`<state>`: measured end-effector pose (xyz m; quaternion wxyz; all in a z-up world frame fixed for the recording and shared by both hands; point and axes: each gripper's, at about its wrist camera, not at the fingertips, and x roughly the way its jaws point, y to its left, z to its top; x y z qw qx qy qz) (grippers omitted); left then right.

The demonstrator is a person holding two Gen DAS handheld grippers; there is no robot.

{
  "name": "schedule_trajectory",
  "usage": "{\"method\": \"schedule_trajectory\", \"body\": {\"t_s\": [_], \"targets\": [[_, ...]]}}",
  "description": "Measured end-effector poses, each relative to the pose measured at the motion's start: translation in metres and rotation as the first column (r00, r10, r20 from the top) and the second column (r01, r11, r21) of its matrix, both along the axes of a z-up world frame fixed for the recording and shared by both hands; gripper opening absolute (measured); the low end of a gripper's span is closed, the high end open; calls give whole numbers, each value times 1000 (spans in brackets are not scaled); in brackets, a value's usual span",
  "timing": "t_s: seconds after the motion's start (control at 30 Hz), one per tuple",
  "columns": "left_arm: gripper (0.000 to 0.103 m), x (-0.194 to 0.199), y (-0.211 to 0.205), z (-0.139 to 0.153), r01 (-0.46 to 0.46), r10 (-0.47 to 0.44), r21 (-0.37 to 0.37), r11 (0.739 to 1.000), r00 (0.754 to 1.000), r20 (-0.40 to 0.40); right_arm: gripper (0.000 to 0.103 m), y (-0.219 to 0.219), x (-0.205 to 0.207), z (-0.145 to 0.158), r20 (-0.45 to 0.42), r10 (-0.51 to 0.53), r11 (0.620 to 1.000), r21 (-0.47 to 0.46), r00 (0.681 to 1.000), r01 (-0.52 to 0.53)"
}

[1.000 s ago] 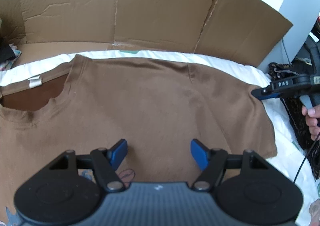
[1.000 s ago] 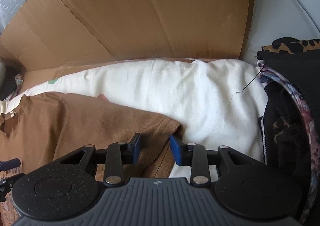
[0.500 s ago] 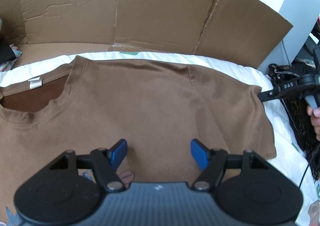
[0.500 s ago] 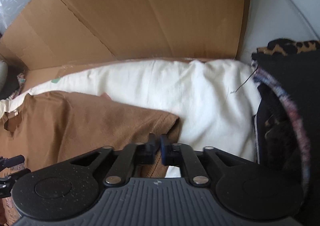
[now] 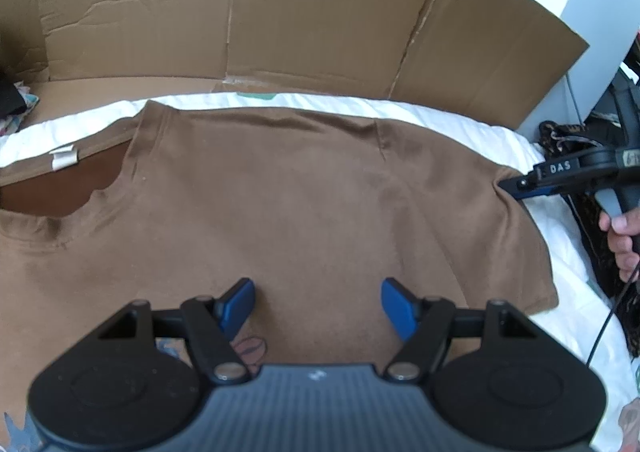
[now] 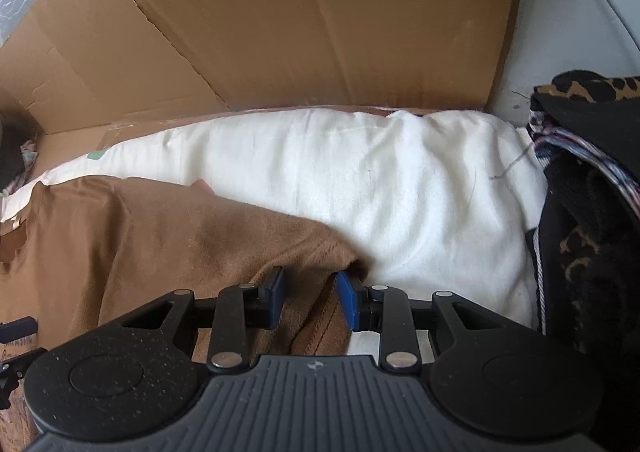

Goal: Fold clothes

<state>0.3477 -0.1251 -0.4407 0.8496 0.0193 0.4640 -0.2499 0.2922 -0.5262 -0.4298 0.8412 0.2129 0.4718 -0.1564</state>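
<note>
A brown T-shirt (image 5: 280,191) lies spread flat on a white bedsheet (image 5: 568,252), its collar and white label at the left. My left gripper (image 5: 318,306) hovers open over the chest with nothing between its blue pads. At the far sleeve's tip is my right gripper (image 5: 516,185), held by a hand (image 5: 622,236). In the right wrist view the right gripper (image 6: 310,298) has its jaws opening, and the sleeve hem of the T-shirt (image 6: 160,244) lies loose between the pads.
Flattened cardboard (image 5: 320,11) stands along the back edge of the bed. A pile of dark and leopard-print clothes (image 6: 592,211) sits right of the white bedsheet (image 6: 400,191). A cable hangs from the right gripper's handle.
The right gripper's jaws closed at the sleeve hem half a second ago and have now parted again. The sleeve tip shifted slightly. The left gripper stayed still.
</note>
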Motion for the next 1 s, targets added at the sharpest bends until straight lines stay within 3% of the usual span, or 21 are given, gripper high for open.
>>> {"method": "schedule_trajectory", "body": {"t_s": [0.07, 0.13, 0.17, 0.2, 0.3, 0.67, 0.77, 0.87, 1.0], "targets": [[73, 1, 0, -1, 0, 0, -1, 1000, 1000, -2, 34, -1, 2, 0, 6, -7, 1000, -6, 1000, 7], [73, 2, 0, -1, 2, -2, -2, 1000, 1000, -3, 25, -3, 2, 0, 16, -25, 1000, -5, 1000, 25], [73, 2, 0, -1, 2, -2, -3, 1000, 1000, -3, 9, -5, 2, 1, 19, -30, 1000, -5, 999, 30], [73, 2, 1, -1, 2, -2, -3, 1000, 1000, -3, 5, -7, 2, 2, 23, -36, 999, -5, 999, 36], [73, 2, 2, -1, -3, 3, -6, 1000, 1000, -3, 1, -8, -1, 10, 37, -17, 999, -27, 999, 18], [73, 8, 2, 2, 10, -10, 4, 1000, 1000, 21, 5, -11, -6, 19, -32, 10, 993, -121, 999, -13], [73, 16, -4, 5, 23, -24, 14, 1000, 999, 48, 12, -11, -11, 24, -25, 11, 990, -143, 1000, -14], [72, 26, -13, 8, 38, -40, 19, 999, 996, 80, 31, -12, -13, 26, -5, 12, 990, -143, 1000, -13], [62, 41, -31, 11, 67, -69, 25, 997, 990, 120, 32, -15, -10, 23, 9, -5, 992, -128, 1000, 6]]}}
